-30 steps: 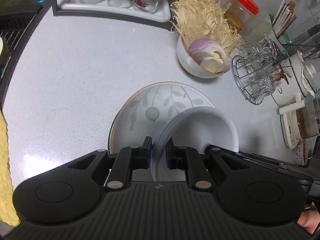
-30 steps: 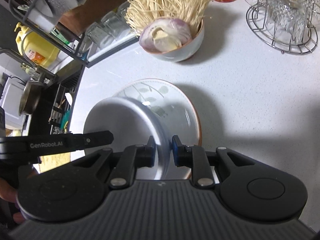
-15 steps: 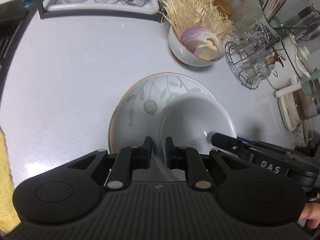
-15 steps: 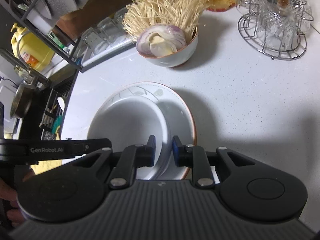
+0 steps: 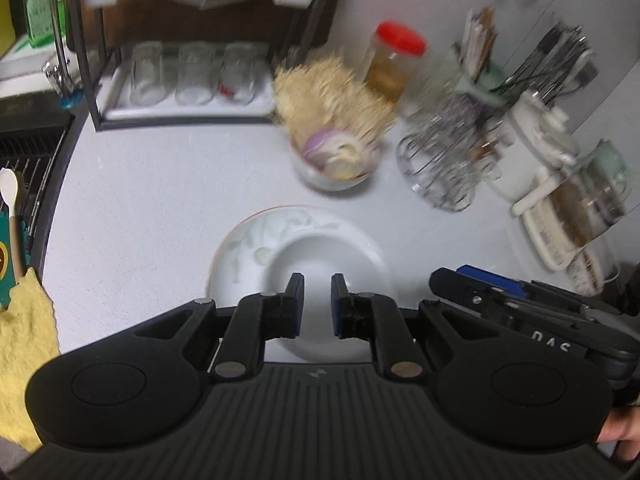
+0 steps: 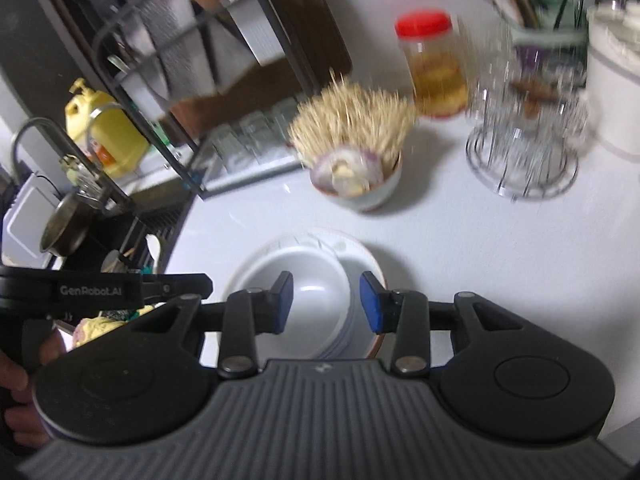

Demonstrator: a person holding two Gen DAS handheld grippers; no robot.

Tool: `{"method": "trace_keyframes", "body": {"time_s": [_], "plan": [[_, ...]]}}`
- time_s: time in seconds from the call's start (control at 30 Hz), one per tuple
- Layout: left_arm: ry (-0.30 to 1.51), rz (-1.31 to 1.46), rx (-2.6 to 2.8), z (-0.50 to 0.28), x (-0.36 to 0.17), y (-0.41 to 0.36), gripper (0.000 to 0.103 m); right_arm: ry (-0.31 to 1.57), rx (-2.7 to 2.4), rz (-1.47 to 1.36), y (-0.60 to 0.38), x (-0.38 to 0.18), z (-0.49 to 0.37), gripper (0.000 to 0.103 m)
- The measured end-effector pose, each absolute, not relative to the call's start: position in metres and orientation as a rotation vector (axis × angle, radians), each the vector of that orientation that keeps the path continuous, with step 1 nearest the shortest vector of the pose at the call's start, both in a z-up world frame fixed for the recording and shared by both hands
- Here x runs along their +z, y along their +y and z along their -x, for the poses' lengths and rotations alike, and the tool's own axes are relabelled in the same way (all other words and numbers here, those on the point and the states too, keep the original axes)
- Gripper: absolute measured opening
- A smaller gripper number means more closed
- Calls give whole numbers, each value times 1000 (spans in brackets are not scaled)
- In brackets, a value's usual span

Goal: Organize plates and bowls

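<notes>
A stack of white bowls (image 5: pixel 320 256) rests on a leaf-patterned plate (image 5: pixel 240 240) on the white counter. In the right wrist view the bowls (image 6: pixel 308 280) sit on the same plate (image 6: pixel 360 252). My left gripper (image 5: pixel 317 300) is open and empty, raised above the near side of the bowls. My right gripper (image 6: pixel 326 300) is open wider and empty, also above the bowls. A bowl of enoki mushrooms and onion (image 5: pixel 336 160) stands behind the plate; it also shows in the right wrist view (image 6: pixel 356 176).
A wire glass rack (image 5: pixel 444 160) and a red-lidded jar (image 5: pixel 394 60) stand at the back right. A black shelf with upturned glasses (image 5: pixel 192 76) is at the back left. The sink (image 5: pixel 28 152) and a yellow cloth (image 5: pixel 20 344) lie left.
Both grippers have let go of the bowl stack, opened, and pulled up and back. The bowls now rest on the plate. Both views are motion-blurred.
</notes>
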State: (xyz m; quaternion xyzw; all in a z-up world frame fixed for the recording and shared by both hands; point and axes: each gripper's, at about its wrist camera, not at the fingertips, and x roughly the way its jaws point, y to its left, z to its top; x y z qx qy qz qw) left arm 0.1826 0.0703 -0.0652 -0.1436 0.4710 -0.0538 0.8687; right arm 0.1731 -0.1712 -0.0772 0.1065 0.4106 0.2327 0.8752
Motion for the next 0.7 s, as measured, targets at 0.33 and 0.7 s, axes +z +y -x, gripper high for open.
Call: {"method": "trace_keyframes", "body": {"time_s": [0.33, 0.7], "plan": [[834, 248, -140, -112, 2, 14, 15, 672, 491, -218, -224, -20, -119, 41], [732, 226, -98, -30, 45, -23, 15, 511, 474, -212, -274, 21, -48, 41]]}}
